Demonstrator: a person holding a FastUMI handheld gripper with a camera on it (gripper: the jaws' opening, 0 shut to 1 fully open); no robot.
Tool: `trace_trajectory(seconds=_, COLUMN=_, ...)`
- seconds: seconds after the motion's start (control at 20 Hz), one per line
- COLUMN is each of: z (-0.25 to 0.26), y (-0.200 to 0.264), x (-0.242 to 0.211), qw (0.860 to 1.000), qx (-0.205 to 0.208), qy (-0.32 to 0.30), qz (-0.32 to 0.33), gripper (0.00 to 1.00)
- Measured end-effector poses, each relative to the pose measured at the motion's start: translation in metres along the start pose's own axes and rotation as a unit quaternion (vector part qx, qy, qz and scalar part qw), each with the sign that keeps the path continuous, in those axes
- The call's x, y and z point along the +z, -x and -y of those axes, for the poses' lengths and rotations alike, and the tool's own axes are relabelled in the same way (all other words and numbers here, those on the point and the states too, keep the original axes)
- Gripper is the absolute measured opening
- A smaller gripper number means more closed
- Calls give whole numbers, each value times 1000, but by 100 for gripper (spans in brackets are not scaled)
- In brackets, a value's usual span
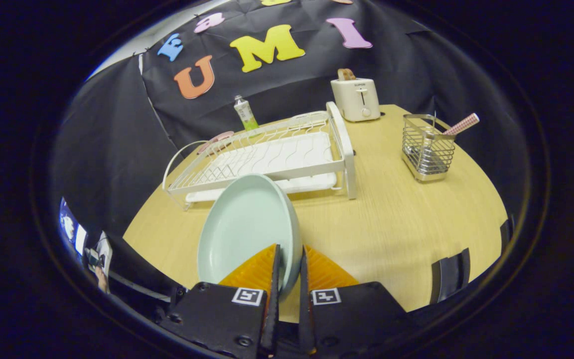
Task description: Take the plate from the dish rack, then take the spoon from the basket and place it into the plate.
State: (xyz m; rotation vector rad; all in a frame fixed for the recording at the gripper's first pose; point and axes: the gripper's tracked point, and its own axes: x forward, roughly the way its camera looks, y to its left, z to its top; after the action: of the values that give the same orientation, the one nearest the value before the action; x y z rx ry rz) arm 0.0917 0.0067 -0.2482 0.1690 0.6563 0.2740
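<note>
In the gripper view, the gripper [288, 264] holds 1 plate [247, 227] by its rim. The 2 fingers [257, 271] pinch the near edge of the plate from both sides, so the plate stands almost on its edge, tilted, with its hollow face turned to the left. It is held this way probably because it stood upright in the rack [272, 154], and a rim grip is the only one that 2 flat fingers can take on such a thin thing. The plate is now out of the rack, in front of its near side and over the table [391, 224]; whether its lower edge touches the wood cannot be told.

The rack is white, 1 piece, with a tray under the wires. No other plate stands in its slots; something pink lies at its far left corner, too small to name. Behind the rack stands 1 bottle [245, 113], and right of it 1 toaster [356, 98] with a slice in the slot.

Well apart on the right stands 1 wire basket [426, 147]. From it 1 spoon [461, 124] with a pink chequered handle leans out to the right, so the handle is free to be gripped.

By judgement, step 1 is nearly done: the plate must be laid flat on the bare table before the spoon is taken.
</note>
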Motion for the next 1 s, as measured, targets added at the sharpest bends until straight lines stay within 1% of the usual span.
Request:
trace_trajectory(seconds=0.15, z=5, y=-5, x=-4, qw=1000, qx=6, qy=-3, qz=0, gripper=27)
trace_trajectory(seconds=0.25, z=11, y=-7, x=-5, qw=1000, qx=10, qy=-5, qz=-3, gripper=28)
trace_trajectory(seconds=0.3, z=16, y=-8, x=-5, qw=1000, qx=1, qy=-6, qz=-5, gripper=29)
trace_trajectory(seconds=0.45, z=37, y=-11, x=-5, qw=999, qx=-46, qy=10, qz=4, gripper=36)
trace_trajectory(seconds=0.5, z=42, y=-10, x=-3, qw=998, qx=-55, qy=13, qz=12, gripper=35)
trace_trajectory(seconds=0.65, z=48, y=-7, x=7, qw=997, qx=-59, qy=21, qz=45, gripper=45)
trace_trajectory(seconds=0.7, z=54, y=-4, x=16, qw=995, qx=-68, qy=24, qz=63, gripper=55)
trace_trajectory(seconds=0.75, z=63, y=1, x=24, qw=993, qx=-80, qy=27, qz=81, gripper=73)
trace_trajectory(seconds=0.85, z=80, y=12, x=42, qw=986, qx=-104, qy=32, qz=122, gripper=81)
trace_trajectory(seconds=0.9, z=88, y=17, x=52, qw=983, qx=-113, qy=32, qz=143, gripper=83)
trace_trajectory(seconds=0.95, z=97, y=24, x=60, qw=978, qx=-121, qy=35, qz=166, gripper=89)
trace_trajectory(seconds=1.0, z=108, y=30, x=69, qw=973, qx=-132, qy=41, qz=185, gripper=91)
